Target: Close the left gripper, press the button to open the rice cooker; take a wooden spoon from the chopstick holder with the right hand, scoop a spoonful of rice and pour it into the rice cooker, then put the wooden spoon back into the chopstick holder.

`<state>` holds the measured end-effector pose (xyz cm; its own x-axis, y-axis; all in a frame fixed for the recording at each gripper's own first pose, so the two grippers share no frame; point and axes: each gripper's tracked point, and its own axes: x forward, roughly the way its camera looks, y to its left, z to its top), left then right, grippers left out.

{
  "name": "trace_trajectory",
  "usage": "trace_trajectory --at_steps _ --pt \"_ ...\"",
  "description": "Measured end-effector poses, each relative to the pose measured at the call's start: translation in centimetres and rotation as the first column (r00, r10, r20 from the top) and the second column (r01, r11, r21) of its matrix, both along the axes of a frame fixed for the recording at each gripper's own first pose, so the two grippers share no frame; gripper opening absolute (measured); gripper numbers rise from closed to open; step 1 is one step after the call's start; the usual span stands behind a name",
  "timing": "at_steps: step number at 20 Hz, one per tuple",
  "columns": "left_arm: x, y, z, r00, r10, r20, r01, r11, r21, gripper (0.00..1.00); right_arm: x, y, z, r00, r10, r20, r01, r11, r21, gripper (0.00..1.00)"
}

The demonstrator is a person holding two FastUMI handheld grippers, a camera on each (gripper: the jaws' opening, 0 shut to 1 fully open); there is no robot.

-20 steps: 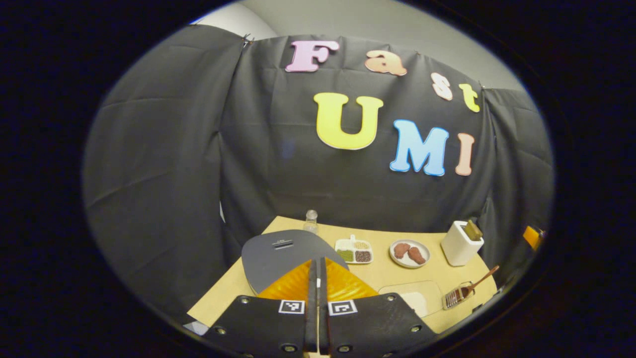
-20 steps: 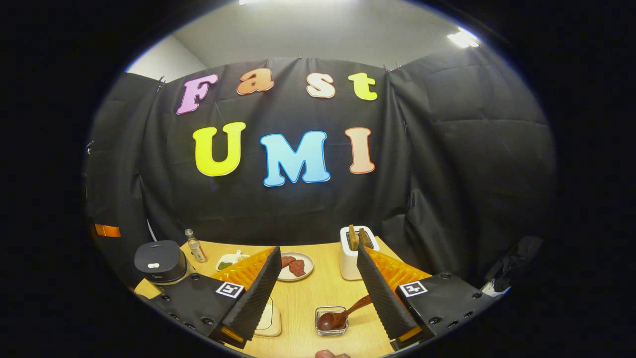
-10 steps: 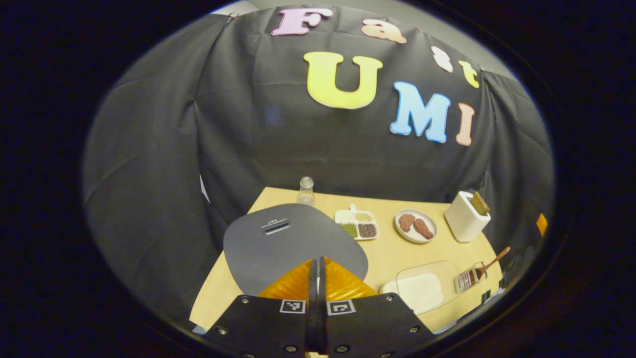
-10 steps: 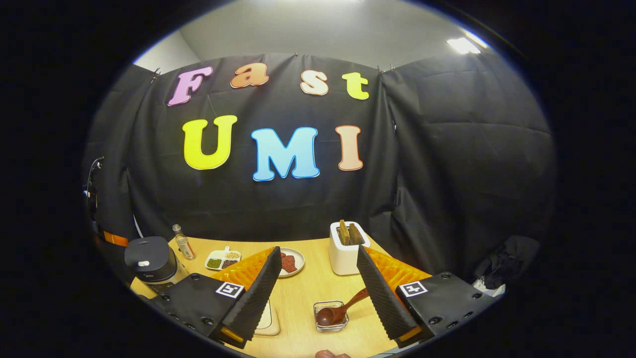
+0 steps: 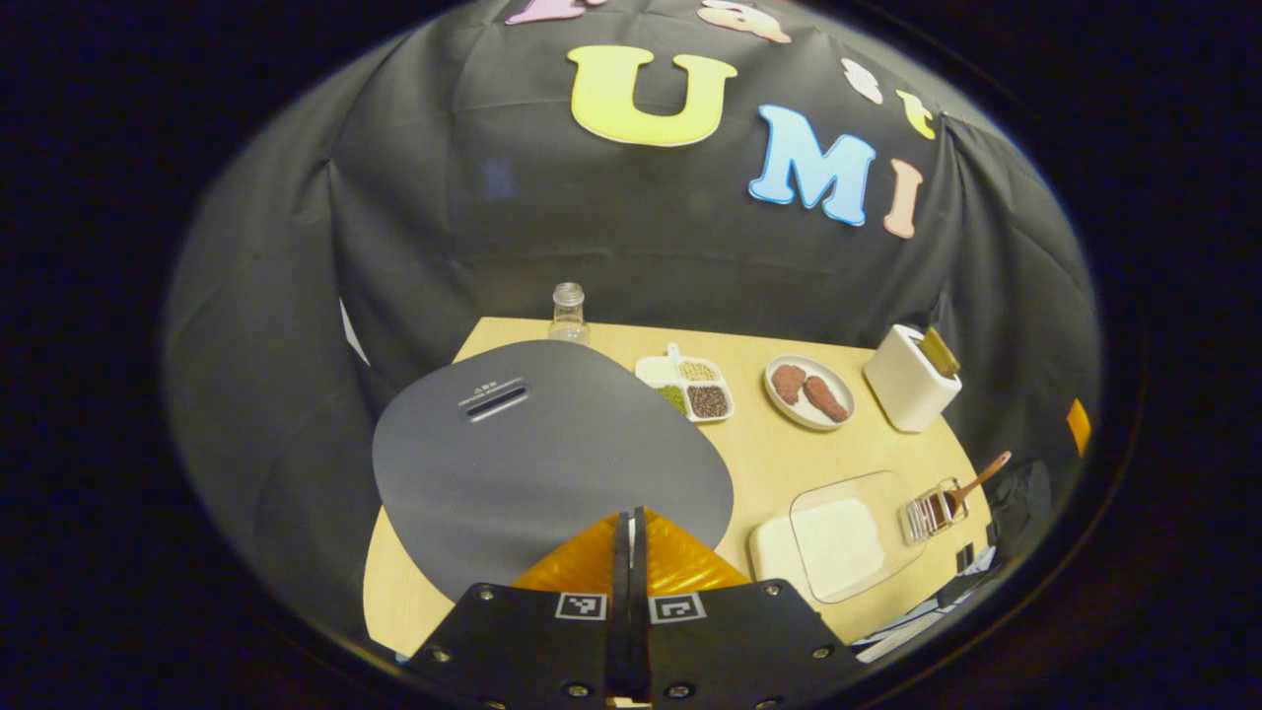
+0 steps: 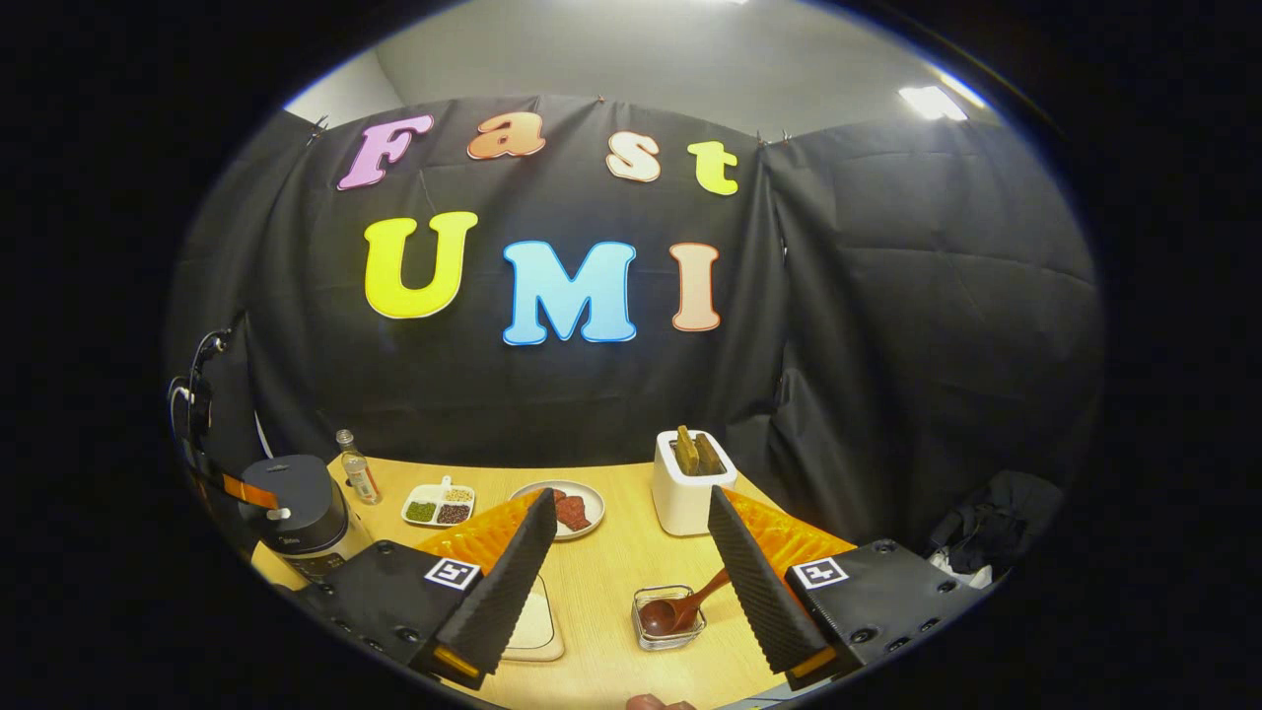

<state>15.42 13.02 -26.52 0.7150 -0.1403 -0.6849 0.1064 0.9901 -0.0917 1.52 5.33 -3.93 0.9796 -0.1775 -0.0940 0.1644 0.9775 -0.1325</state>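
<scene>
The rice cooker (image 5: 552,454) has a dark grey lid, which is down. My left gripper (image 5: 629,518) is shut with nothing in it and hangs just over the lid's near edge. In the right gripper view the cooker (image 6: 291,503) stands at the far left of the table. A wooden spoon (image 6: 680,611) lies with its bowl in a small clear holder (image 6: 668,621). My right gripper (image 6: 631,523) is open above the table, and the spoon sits lower between its fingers. The left gripper view has the spoon (image 5: 971,483) at the right edge. A tray of white rice (image 5: 838,537) lies beside it.
Along the back of the wooden table (image 6: 621,582) stand a small bottle (image 6: 357,478), a divided dish of beans (image 6: 439,505), a plate with brown pieces (image 6: 562,508) and a white box (image 6: 690,488) holding wooden pieces. A person's fingertip (image 6: 651,702) shows at the bottom edge.
The left gripper has come down and closer over the rice cooker, whose lid now looks much larger. It stayed shut. The right gripper stayed open and has barely shifted.
</scene>
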Motion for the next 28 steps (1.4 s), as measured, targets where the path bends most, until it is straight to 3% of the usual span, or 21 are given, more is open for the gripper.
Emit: trace_trajectory --at_steps 1,10,14,18,25,26,28 --pt "-0.1 -0.1 -0.5 1.0 -0.003 -0.012 0.003 1.0 0.0 0.0 0.0 0.1 -0.1 1.0 -0.002 -0.004 0.002 1.0 0.003 0.99" --pt "-0.6 -0.2 -1.0 1.0 0.011 -0.028 -0.011 1.0 -0.006 0.02 0.4 1.4 -0.4 1.0 0.001 -0.02 -0.001 1.0 -0.004 0.96" --pt "-0.8 -0.2 -0.9 0.999 0.026 -0.033 -0.027 1.0 -0.012 0.02 0.4 1.5 -0.7 0.999 0.025 -0.028 -0.025 1.0 0.002 0.99" --pt "-0.9 -0.4 -1.4 0.998 0.035 -0.053 -0.033 0.998 0.045 0.02 0.8 0.2 -0.6 0.998 0.047 -0.031 -0.046 0.999 0.012 0.96" --pt "-0.7 -0.6 -0.1 0.993 0.118 0.007 -0.117 0.98 0.158 0.02 0.9 -3.7 -0.2 0.997 0.066 -0.032 -0.065 0.997 0.037 0.99" --pt "-0.8 -0.5 0.0 0.988 0.153 0.013 -0.153 0.973 0.172 0.02 0.9 -4.3 -0.1 0.997 0.07 -0.028 -0.069 0.996 0.048 0.96" --pt "-0.6 -0.2 3.0 0.971 0.22 0.097 -0.235 0.953 0.191 0.05 1.0 -5.7 -0.4 0.997 0.069 -0.033 -0.067 0.996 0.066 0.99"
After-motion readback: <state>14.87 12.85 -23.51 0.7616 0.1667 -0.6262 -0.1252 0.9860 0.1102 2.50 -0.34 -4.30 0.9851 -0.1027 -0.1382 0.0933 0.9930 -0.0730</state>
